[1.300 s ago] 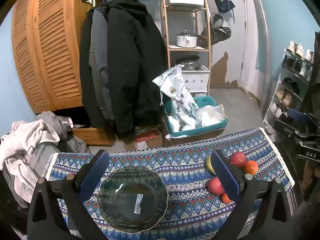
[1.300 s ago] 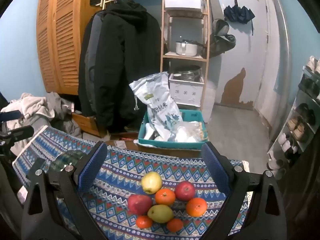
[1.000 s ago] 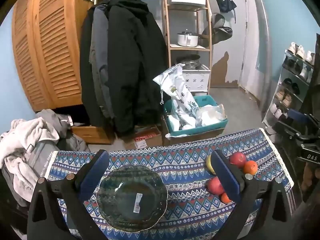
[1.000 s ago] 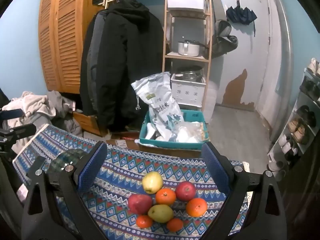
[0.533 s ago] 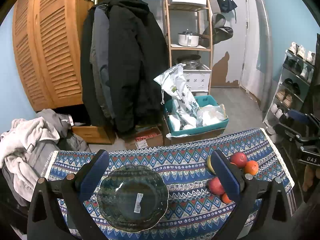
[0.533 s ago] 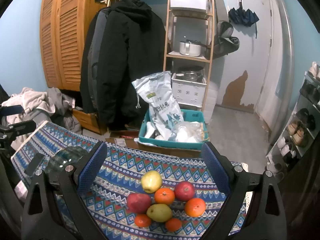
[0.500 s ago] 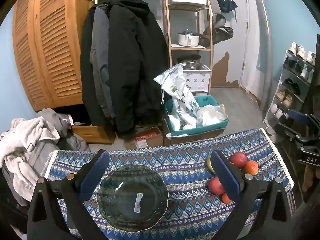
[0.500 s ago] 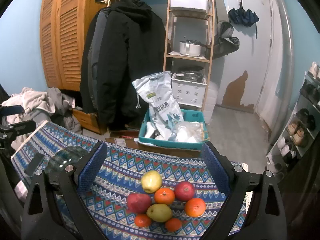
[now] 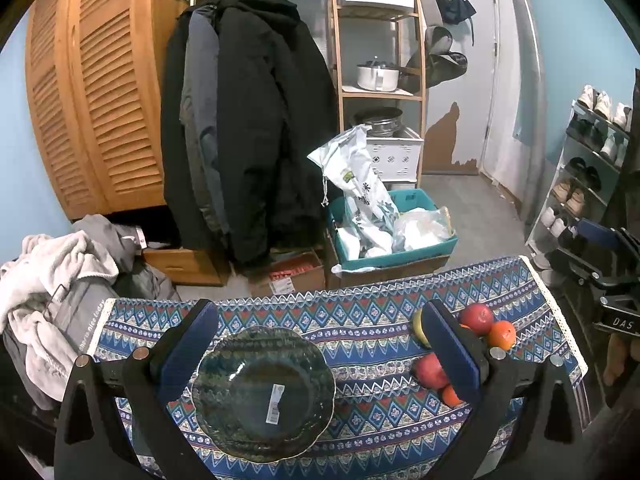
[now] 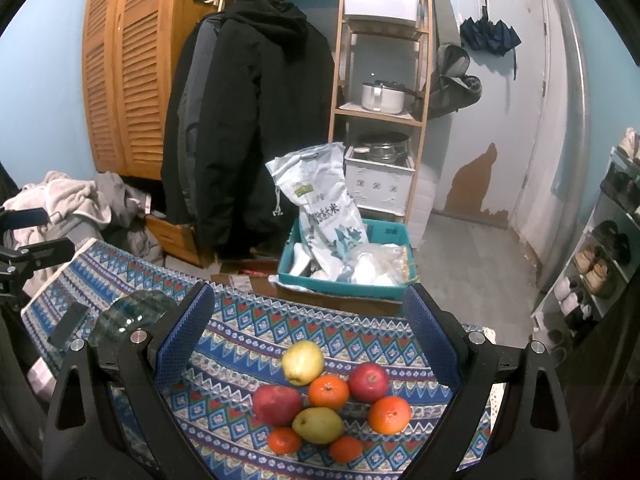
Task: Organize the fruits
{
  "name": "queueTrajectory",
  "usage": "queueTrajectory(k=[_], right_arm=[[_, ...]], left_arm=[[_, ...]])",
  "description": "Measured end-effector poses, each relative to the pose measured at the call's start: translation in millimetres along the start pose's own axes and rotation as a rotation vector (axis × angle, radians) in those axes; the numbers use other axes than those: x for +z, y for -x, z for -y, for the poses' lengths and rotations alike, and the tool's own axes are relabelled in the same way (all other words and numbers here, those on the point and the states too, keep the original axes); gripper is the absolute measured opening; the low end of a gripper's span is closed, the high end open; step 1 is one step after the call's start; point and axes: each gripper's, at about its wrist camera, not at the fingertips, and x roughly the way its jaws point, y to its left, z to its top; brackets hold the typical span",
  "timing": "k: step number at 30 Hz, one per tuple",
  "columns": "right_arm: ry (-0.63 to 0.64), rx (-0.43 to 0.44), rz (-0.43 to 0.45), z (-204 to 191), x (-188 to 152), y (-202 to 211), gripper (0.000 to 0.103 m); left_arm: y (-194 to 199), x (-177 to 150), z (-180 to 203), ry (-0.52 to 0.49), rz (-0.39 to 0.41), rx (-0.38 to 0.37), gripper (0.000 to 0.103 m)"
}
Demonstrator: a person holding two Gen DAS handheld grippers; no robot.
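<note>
Fruit cluster sits low centre in the right wrist view, on a surface covered by a blue patterned cloth [image 10: 256,344]. Counted there: yellow apple [image 10: 303,362] at the far edge of the group, two red apples [image 10: 277,405] [image 10: 368,381], a yellow-green pear [image 10: 318,425] near the front, five oranges of mixed size, the largest [image 10: 389,415] at lower right. Pieces lie packed together, most touching a neighbour.

Right claw [image 10: 307,338] released, jaws spread wide, nothing between the blue pads; the fruit lies framed between its two fingers, below and ahead of them.

Left claw [image 9: 319,346] likewise released and empty. Directly beneath it, lower centre of the left wrist view, a dark green glass plate [image 9: 224,412] with scalloped rim and a white sticker in the middle, lying flat on the cloth, no fruit in it. Same plate shows as a partial glassy edge at lower left of the right wrist view, well apart from the fruit.

In the left wrist view the fruit appears at right of frame, partly hidden behind the claw's right finger.

Background, upper frame: dark coats [image 9: 248,128] on a rail, wooden louvred doors [image 9: 92,92], shelf unit with a white pot [image 9: 378,76], teal bin [image 10: 344,280] holding a rice sack on the floor, shoe rack [image 9: 588,168] at far right.
</note>
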Motion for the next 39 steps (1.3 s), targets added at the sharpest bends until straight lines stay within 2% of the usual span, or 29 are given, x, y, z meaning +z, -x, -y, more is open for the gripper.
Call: queueTrajectory(k=[39], right_arm=[[0.021,0.009,-0.006,-4.5,3.6,-0.1,0.094]], left_arm=[[-2.5,1.6,5.3,-0.012,-0.013,-0.005,0.102]])
